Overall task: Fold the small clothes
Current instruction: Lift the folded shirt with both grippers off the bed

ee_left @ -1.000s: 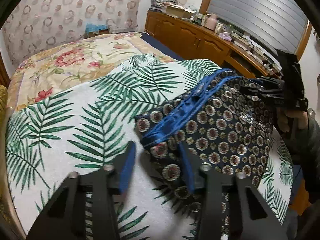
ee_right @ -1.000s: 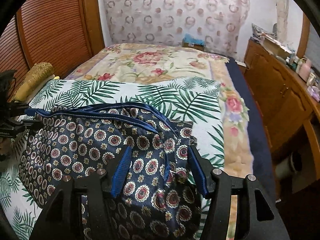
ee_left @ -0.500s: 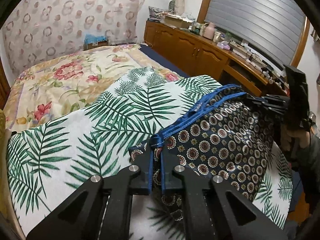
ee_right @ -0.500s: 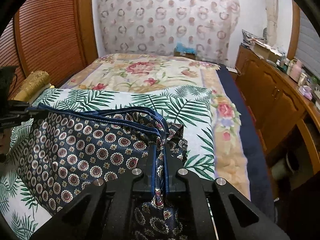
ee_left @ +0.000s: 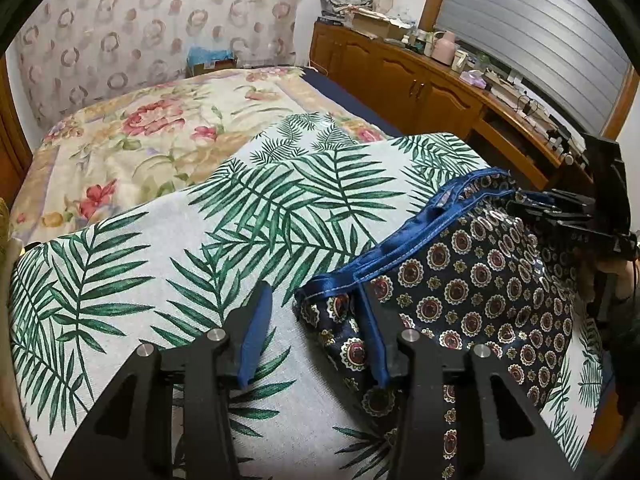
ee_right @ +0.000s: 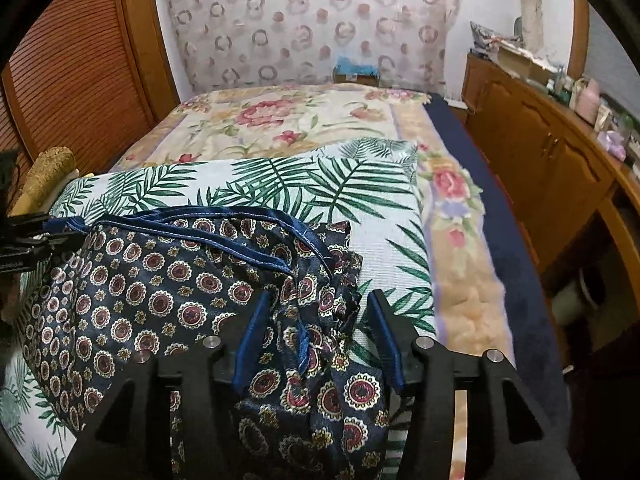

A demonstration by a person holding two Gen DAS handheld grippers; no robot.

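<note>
A small navy garment [ee_left: 472, 292] with red-and-white medallions and a blue satin waistband lies on a palm-leaf cloth [ee_left: 200, 264] on the bed. It also shows in the right wrist view [ee_right: 160, 300]. My left gripper [ee_left: 316, 328] is open, its right finger beside the waistband's left corner. My right gripper [ee_right: 320, 332] is open, with the garment's bunched right corner lying loose between its fingers. Each gripper also shows at the other view's edge: the right one [ee_left: 568, 216] and the left one [ee_right: 28, 236].
The bed carries a floral quilt [ee_right: 280, 120] beyond the palm-leaf cloth. A wooden cabinet [ee_left: 420, 84] with clutter on top runs along the right side. A slatted wooden wardrobe [ee_right: 72, 80] stands on the left. A dark blue bed edge [ee_right: 500, 208] drops off at the right.
Both grippers closed on the waistband corners and lifted half a second ago; now both have opened and the garment has dropped back onto the cloth.
</note>
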